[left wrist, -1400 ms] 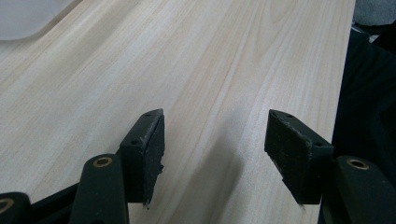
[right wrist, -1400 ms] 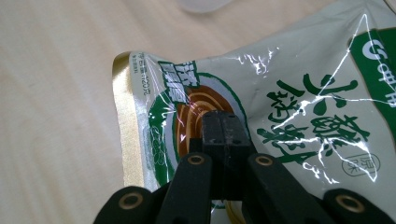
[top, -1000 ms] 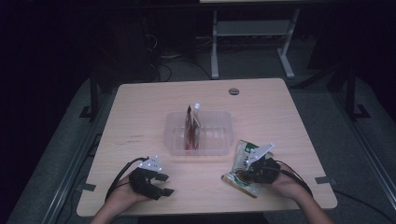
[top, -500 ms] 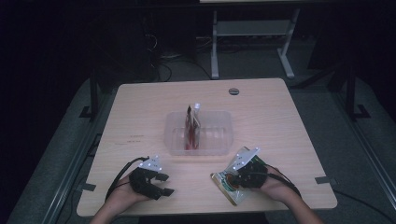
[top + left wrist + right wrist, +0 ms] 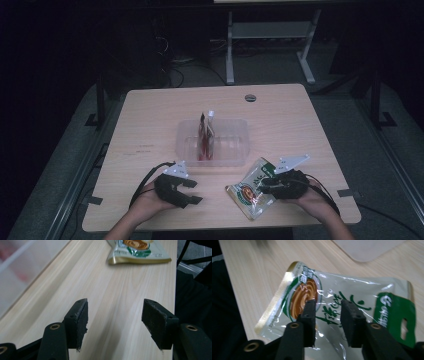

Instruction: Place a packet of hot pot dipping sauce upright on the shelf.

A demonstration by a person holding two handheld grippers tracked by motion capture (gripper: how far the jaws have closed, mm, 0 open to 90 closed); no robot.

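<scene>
A green and white snack pouch (image 5: 248,192) lies flat on the wooden table (image 5: 150,125) near its front edge. My right gripper (image 5: 264,188) hovers over the pouch's right half; in the right gripper view my right gripper (image 5: 328,302) has its jaws a little apart above the pouch (image 5: 362,290), with nothing pinched between them. My left gripper (image 5: 194,192) rests at the front left, open and empty. In the left gripper view my left gripper (image 5: 116,303) points along bare wood toward the pouch (image 5: 138,252).
A clear plastic tray (image 5: 235,162) stands mid-table with a red pouch (image 5: 205,137) upright inside it. The tray's corner (image 5: 367,247) lies just beyond the snack pouch. A round cable hole (image 5: 250,97) marks the far side. The table's front edge is close to both hands.
The right gripper slid left with the pouch, then drew back right. The pouch now lies a little farther left and turned. The left gripper has stayed put.
</scene>
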